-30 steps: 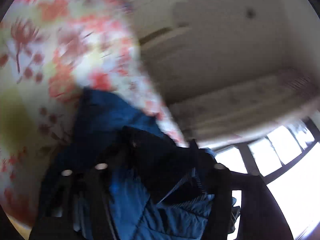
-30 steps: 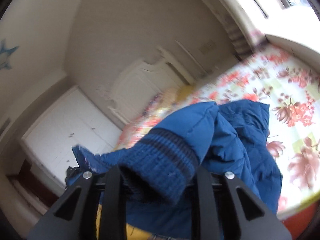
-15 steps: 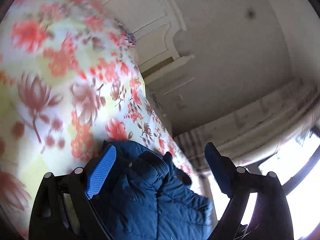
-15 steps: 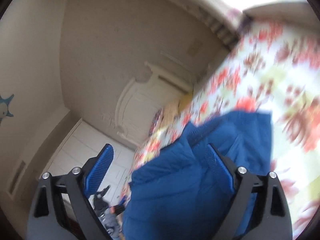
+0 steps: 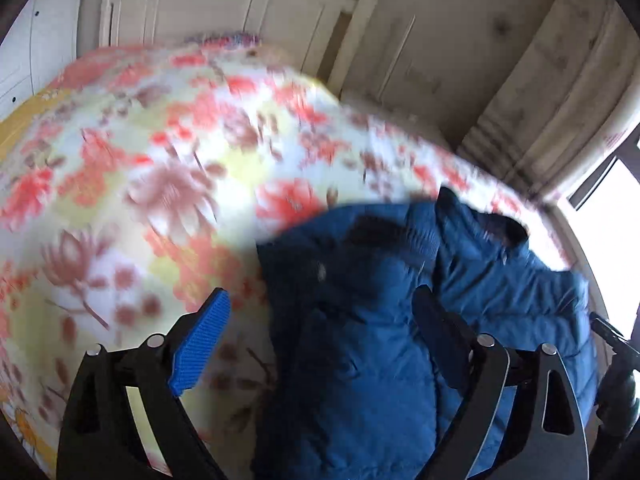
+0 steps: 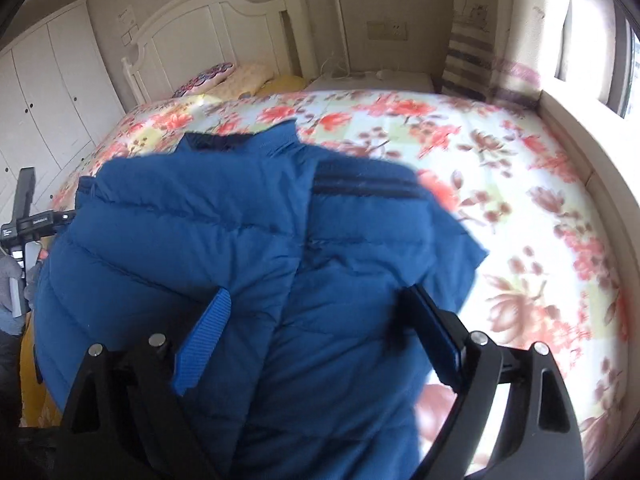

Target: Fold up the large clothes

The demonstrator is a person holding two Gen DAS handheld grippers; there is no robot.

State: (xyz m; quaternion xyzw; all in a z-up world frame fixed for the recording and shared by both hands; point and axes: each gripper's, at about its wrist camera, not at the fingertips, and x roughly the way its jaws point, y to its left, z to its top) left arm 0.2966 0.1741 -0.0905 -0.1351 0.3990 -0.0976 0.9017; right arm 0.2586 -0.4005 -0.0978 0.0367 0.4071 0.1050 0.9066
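Left wrist view: floral bedspread [image 5: 168,168] blurred, blue jacket [image 5: 360,340] cut off below

**Room to move around the jacket on the bed**

From my right wrist view the blue puffer jacket [image 6: 248,248] fills the near left of the bed [image 6: 520,184], and open bedspread runs free to its right and beyond its collar. The window ledge [image 6: 576,120] bounds that side; the headboard [image 6: 208,32] and pillows [image 6: 240,78] close the far end. A black stand [image 6: 24,216] stands at the jacket's left edge. In my left wrist view, bare bedspread [image 5: 140,184] lies open left of the jacket [image 5: 360,320]
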